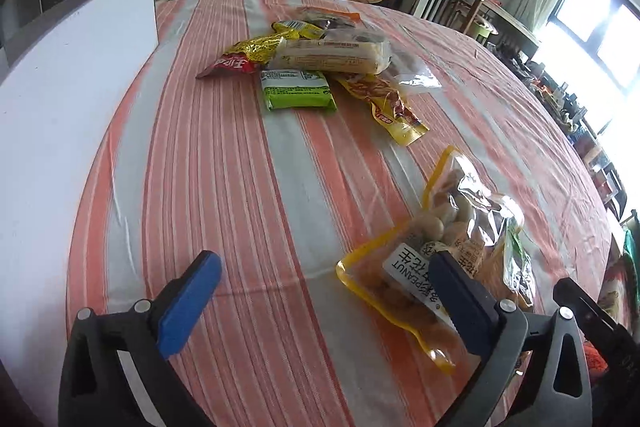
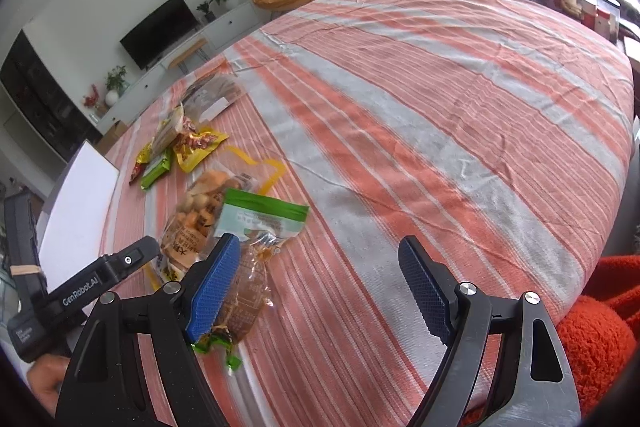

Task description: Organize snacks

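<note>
Two grippers tilt down over a striped tablecloth (image 1: 248, 187). The left gripper (image 1: 324, 295) has its blue fingers (image 1: 188, 303) spread wide, nothing between them; its right finger overlaps the near edge of a yellow-rimmed peanut bag (image 1: 436, 247). The right gripper (image 2: 320, 287) also stands released above bare cloth, its left finger over a clear snack bag (image 2: 248, 291). A pile of snack packets (image 1: 316, 67) lies farther off, near a white board (image 1: 72, 75).
</note>
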A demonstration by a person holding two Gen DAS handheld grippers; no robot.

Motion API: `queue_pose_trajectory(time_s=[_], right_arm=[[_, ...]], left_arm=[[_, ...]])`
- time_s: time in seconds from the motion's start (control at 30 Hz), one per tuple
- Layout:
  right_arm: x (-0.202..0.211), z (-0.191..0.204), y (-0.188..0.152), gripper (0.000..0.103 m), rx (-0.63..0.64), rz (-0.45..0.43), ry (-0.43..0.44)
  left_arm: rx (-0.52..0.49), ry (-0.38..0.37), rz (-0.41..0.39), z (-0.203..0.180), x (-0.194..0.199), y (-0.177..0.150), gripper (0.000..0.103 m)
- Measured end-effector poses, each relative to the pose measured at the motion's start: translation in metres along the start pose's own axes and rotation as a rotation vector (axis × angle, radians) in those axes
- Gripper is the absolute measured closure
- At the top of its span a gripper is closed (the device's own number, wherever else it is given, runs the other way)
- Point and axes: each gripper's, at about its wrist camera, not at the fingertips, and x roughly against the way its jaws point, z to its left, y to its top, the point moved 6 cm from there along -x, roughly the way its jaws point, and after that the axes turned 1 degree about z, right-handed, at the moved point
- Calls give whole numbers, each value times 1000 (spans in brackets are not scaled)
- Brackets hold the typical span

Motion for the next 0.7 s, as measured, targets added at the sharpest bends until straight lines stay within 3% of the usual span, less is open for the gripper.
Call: queue_pose_trajectory(time_s=[0.23,0.7], right_arm=[[-9,-3,-3,19,-15,35,-3],[-11,0,-3,18,9,37,-28]], left_arm=[[-27,-21,-67,-3,4,-1,0],[-28,-25,-74,-3,6,-3,0]])
